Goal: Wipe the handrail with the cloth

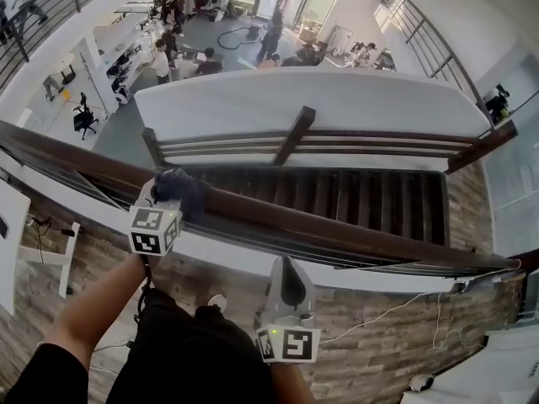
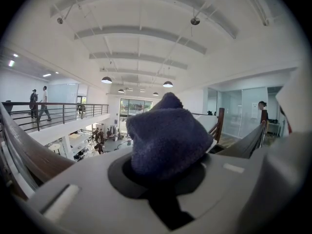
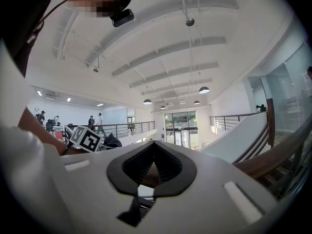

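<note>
A dark brown wooden handrail [image 1: 337, 225] runs from the left edge down to the right across the head view. A dark blue cloth [image 1: 178, 188] lies bunched on top of it at the left, and my left gripper [image 1: 168, 195] is shut on that cloth. The left gripper view shows the cloth [image 2: 165, 140] bulging out between the jaws, with the handrail [image 2: 29, 155] at the left. My right gripper [image 1: 289, 266] is shut and holds nothing, below the rail on the near side. In the right gripper view the handrail [image 3: 273, 157] passes on the right.
Beyond the rail a dark staircase [image 1: 337, 194] drops beside a white parapet [image 1: 320, 99]. Several people [image 1: 168, 53] stand on the floor far below. Cables [image 1: 396, 310] trail over the wood floor near my feet, and a white desk [image 1: 13, 234] stands at the left.
</note>
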